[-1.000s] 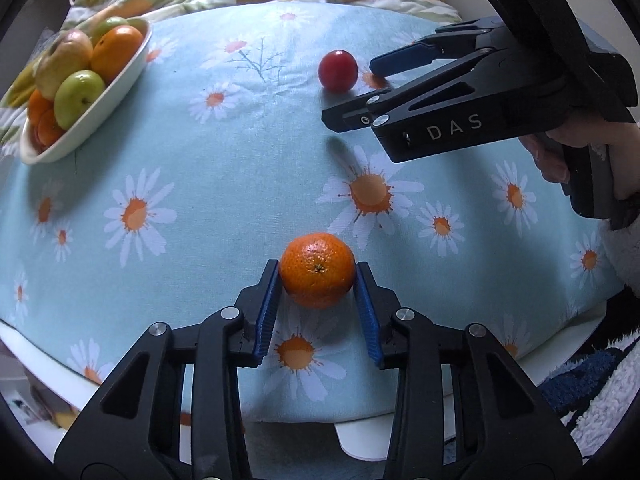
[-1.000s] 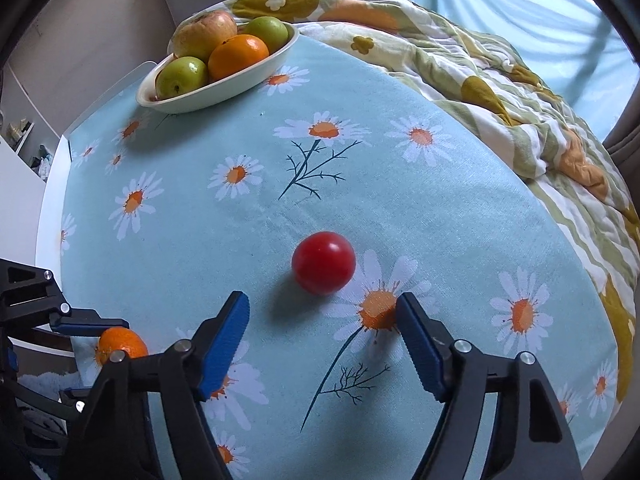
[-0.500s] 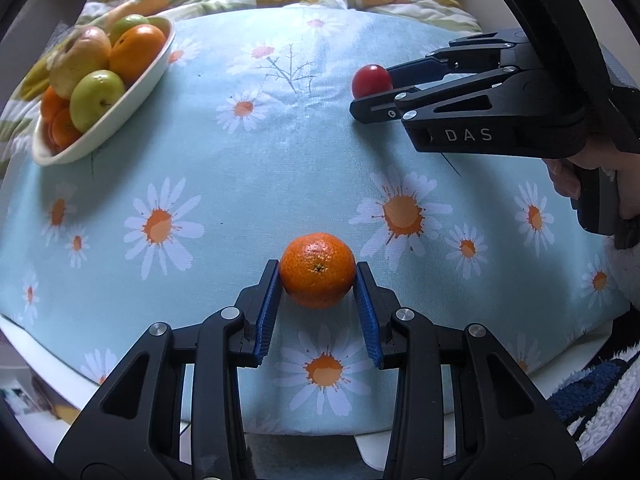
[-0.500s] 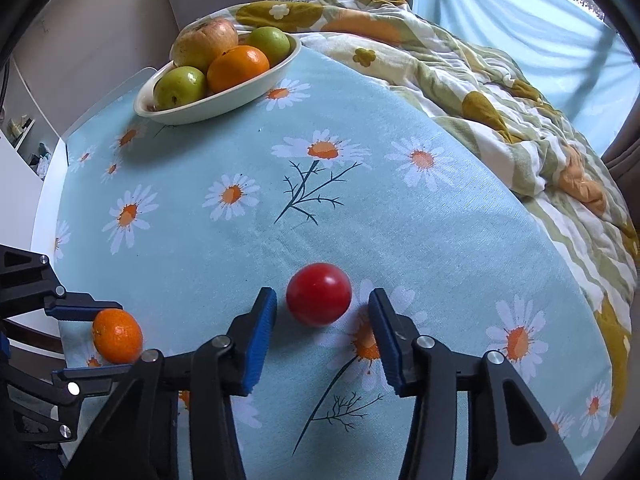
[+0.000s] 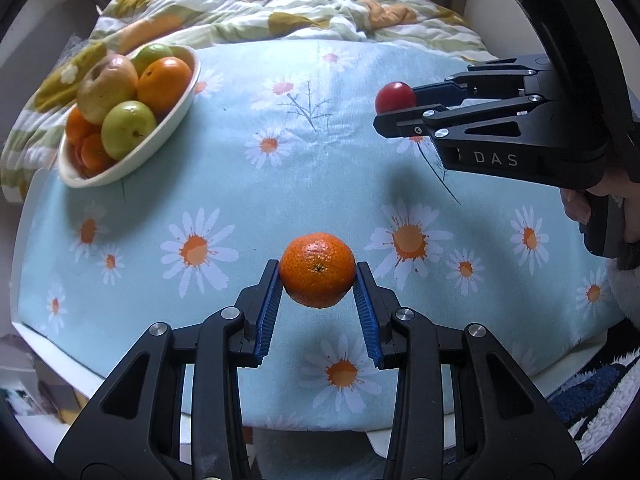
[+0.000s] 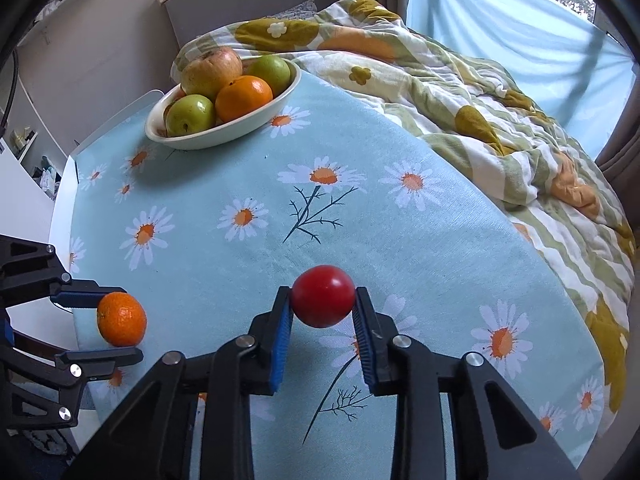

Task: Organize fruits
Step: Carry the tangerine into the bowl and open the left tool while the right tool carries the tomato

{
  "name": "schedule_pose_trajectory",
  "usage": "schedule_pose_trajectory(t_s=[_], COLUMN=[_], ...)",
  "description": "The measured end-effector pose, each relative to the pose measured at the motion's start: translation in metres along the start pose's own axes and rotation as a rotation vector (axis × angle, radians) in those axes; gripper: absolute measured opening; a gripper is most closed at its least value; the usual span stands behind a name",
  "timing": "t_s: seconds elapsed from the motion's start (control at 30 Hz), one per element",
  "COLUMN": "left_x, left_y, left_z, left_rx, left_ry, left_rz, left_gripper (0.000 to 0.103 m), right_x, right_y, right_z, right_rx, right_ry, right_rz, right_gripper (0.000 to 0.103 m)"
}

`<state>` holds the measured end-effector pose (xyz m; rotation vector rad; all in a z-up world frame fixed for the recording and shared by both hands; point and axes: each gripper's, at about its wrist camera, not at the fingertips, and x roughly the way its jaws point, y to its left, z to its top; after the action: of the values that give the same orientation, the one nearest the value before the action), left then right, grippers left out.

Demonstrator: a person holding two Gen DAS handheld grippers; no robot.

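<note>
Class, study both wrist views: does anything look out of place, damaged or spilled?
Nothing stands out. The left gripper holds an orange, the right gripper a red tomato. The bowl sits upright, its fruit heaped inside, none spilled.

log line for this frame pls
left gripper: shut on orange | right gripper: shut on tomato | both lifted off cloth | bowl: fruit inside
</note>
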<state>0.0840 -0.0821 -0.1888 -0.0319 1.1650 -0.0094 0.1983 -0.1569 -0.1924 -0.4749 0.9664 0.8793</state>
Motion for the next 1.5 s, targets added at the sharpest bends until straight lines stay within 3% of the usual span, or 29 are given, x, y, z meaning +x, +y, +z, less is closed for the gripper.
schedule_pose_trajectory(t_s=[0.47,0.8,1.5], left_x=[-0.043,-0.067,-0.066], left_y=[0.028,0.080,0.228], left_z=[0.023,0.040,0.112], left_rx=[0.013,0.018,0.096], left_ry=[-0.108,-0.163,-0.216], left_rz=[0.002,-0.020,-0.070], left_gripper=[0.042,0.042,0.042], right_x=[-0.047,-0.064,-0.027], right_y=[0.015,0.041,0.091], right_z=[0.021,0.053,0.156], right_rx=[0.080,0.156,0.332], right_ry=[-0.055,-0.085,-0.141], right_rz=[-0.028,-0.056,-0.107], right_gripper=[0.028,0.028,0.028])
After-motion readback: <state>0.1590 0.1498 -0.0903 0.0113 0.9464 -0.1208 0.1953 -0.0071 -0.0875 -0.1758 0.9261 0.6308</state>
